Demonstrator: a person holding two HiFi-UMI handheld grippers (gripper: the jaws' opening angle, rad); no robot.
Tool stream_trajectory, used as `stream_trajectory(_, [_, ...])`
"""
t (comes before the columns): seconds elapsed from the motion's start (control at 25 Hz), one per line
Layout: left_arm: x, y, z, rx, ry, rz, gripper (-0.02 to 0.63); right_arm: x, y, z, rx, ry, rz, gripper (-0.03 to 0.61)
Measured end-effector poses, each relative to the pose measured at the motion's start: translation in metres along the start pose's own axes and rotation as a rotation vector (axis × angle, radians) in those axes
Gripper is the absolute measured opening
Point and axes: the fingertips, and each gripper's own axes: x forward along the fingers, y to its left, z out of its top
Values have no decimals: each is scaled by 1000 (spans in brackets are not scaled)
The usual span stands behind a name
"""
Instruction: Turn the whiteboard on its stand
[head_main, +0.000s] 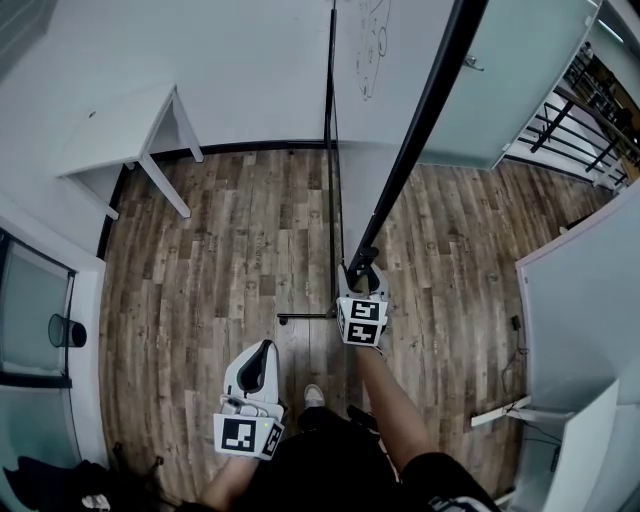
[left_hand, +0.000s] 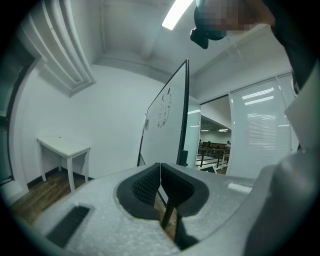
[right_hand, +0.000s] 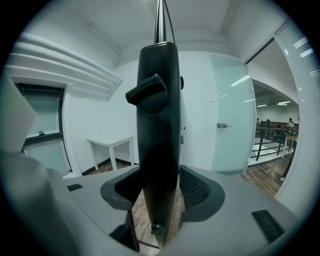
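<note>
The whiteboard (head_main: 375, 60) ran out of the top of the head view and was seen almost edge-on from above, so only a strip of its white face with a faint drawing showed beside its black frame edge (head_main: 430, 120). What the drawing showed could not be read. In the right gripper view the dark stand post (right_hand: 157, 125), with a locking knob (right_hand: 147, 92) on its side, filled the middle and hid the inner face of the left-hand pad. A thin gap showed on the other side.

The right gripper (head_main: 363, 275) reached forward on an outstretched forearm (head_main: 395, 410), tilted a little downward. Its jaws stood wide apart around the post without pressing on it.

The left gripper (head_main: 262, 350) was held low and level near the person's body, well apart from the stand. Its jaws were pressed together with nothing between them.

The stand's foot bar (head_main: 305, 317) lay on the wooden floor (head_main: 230, 230). A white table (head_main: 120, 130) stood by the wall.
</note>
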Motion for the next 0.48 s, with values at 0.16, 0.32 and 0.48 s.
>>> stream_trajectory(0.16, [-8,1,-2,0,1,11,18,2,2,0,1,6,4,193])
stream_trajectory(0.32, [-19,4,-1,-3,-7,24,18,0,3,0,2,2,0,190])
stream_trajectory(0.48, [-29,4,0,-8,-6,27,18,-3,5,1,5,9,-2,190])
